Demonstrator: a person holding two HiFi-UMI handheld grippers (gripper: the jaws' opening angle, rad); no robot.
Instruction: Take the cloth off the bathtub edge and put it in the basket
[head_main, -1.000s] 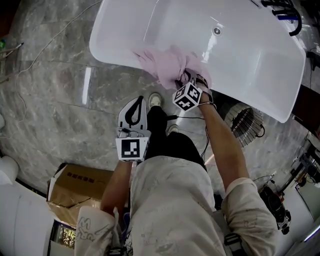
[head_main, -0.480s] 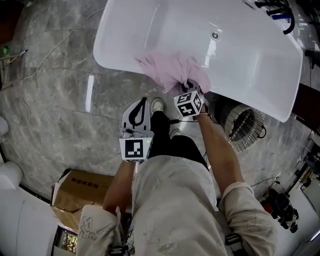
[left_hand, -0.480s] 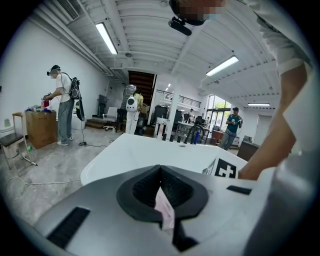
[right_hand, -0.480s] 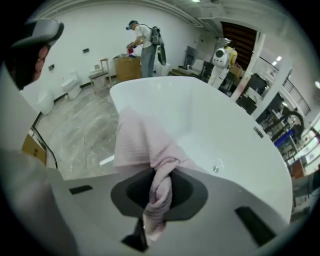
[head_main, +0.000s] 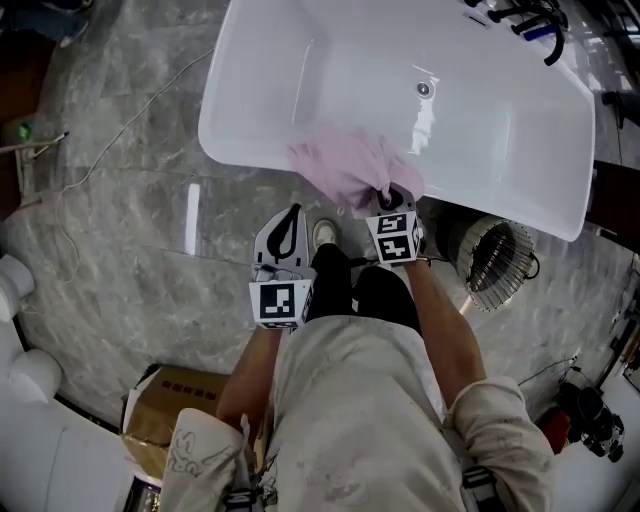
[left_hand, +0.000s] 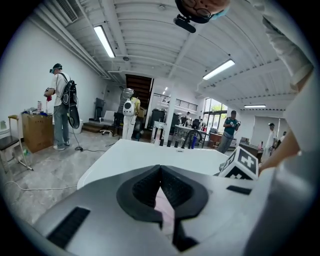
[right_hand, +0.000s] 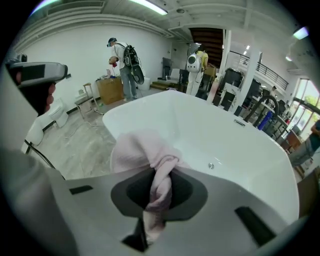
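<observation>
A pink cloth (head_main: 345, 165) lies bunched over the near rim of the white bathtub (head_main: 240, 150). My right gripper (head_main: 392, 195) is shut on the cloth's near end; its jaws have just been closing with the cloth between them. In the right gripper view a twisted strand of cloth (right_hand: 159, 190) runs between the jaws of my right gripper (right_hand: 160, 172), and the rest spreads over the tub rim (right_hand: 112, 117). My left gripper (head_main: 290, 212) hangs over the floor left of the cloth, shut and holding nothing. In the left gripper view, pink cloth (left_hand: 165, 210) shows behind my left gripper (left_hand: 160, 170).
A round wire basket (head_main: 495, 265) stands on the floor right of my right arm, beside the tub. A cardboard box (head_main: 175, 400) sits at the lower left. A cable (head_main: 100, 160) trails over the marble floor. Dark taps (head_main: 520, 15) are at the tub's far end.
The right gripper has closed on the cloth, rolled and lifted, pulling the cloth into a tighter bunch. The left gripper has risen a little.
</observation>
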